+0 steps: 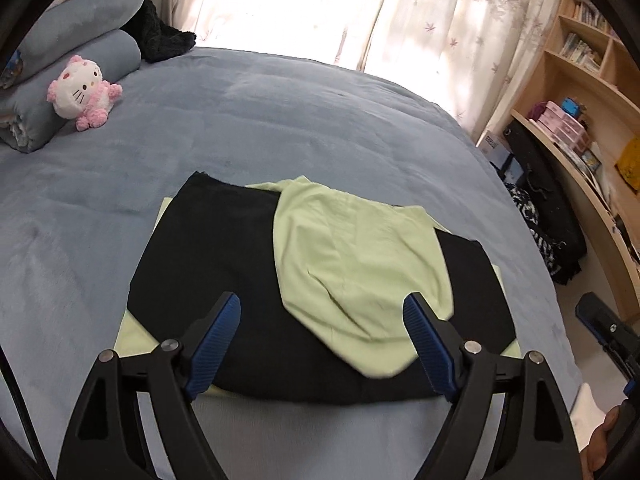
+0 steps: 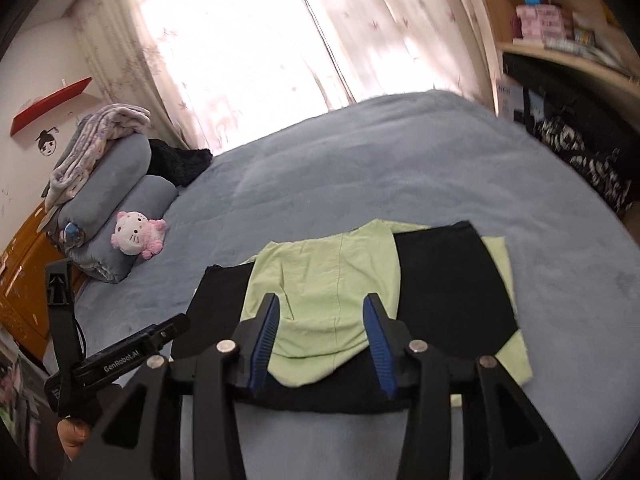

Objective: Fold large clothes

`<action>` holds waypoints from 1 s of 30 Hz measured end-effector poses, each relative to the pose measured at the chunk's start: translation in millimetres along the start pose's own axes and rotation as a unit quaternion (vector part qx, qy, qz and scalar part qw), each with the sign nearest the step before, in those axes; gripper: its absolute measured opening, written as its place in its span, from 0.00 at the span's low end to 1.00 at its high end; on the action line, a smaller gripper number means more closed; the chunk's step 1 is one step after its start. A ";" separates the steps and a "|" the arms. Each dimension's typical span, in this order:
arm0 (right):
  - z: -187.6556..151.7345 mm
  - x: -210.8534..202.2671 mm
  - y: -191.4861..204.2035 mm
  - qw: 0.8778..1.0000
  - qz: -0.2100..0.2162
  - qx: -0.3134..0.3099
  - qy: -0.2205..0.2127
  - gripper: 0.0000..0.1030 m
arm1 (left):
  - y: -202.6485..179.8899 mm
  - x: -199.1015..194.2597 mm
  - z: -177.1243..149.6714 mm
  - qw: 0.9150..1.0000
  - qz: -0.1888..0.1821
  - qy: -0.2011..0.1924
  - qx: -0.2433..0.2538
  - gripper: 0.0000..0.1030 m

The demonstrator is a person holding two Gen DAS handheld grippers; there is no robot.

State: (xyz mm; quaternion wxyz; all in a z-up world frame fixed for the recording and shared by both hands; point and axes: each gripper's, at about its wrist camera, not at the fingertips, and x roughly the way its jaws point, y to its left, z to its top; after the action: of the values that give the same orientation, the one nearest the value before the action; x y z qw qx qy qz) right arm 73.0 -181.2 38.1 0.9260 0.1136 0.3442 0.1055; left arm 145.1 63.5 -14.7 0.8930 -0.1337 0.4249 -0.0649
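We see a bed (image 2: 360, 168) spread with a grey-blue plush cover filling most of the room. Behind it, pale curtains (image 1: 400, 20) with a leaf pattern glow with strong daylight. At the head lie rolled grey-blue bedding (image 2: 120, 184), a dark knitted heap (image 2: 180, 164) and a pink and white plush toy (image 1: 84, 92). A red shelf (image 2: 52, 104) hangs on the white wall. Right of the bed stands a light wooden bookcase (image 1: 580, 92) holding books and boxes.

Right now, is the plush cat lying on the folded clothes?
No, the plush cat leans on the pillows, apart from the clothes.
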 end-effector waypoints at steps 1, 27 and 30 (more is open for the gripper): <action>-2.0 -5.2 2.5 1.000 -0.002 -0.005 -0.002 0.42 | -0.2 -5.5 -4.4 1.000 -0.001 0.000 0.000 0.80; -71.4 15.0 37.8 0.992 0.021 -0.071 0.097 0.42 | 75.5 15.3 -105.4 0.988 -0.040 0.109 -0.103 0.80; -78.3 37.0 40.1 0.992 0.019 -0.066 0.103 0.42 | 89.4 28.9 -113.6 0.984 -0.051 0.108 -0.130 0.80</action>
State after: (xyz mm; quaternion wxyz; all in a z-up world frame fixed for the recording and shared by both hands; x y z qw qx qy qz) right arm 44.0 -122.1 -31.0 0.8888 0.0470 0.4280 0.1570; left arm 75.4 121.5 -130.9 0.8125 -0.2621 0.5162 -0.0685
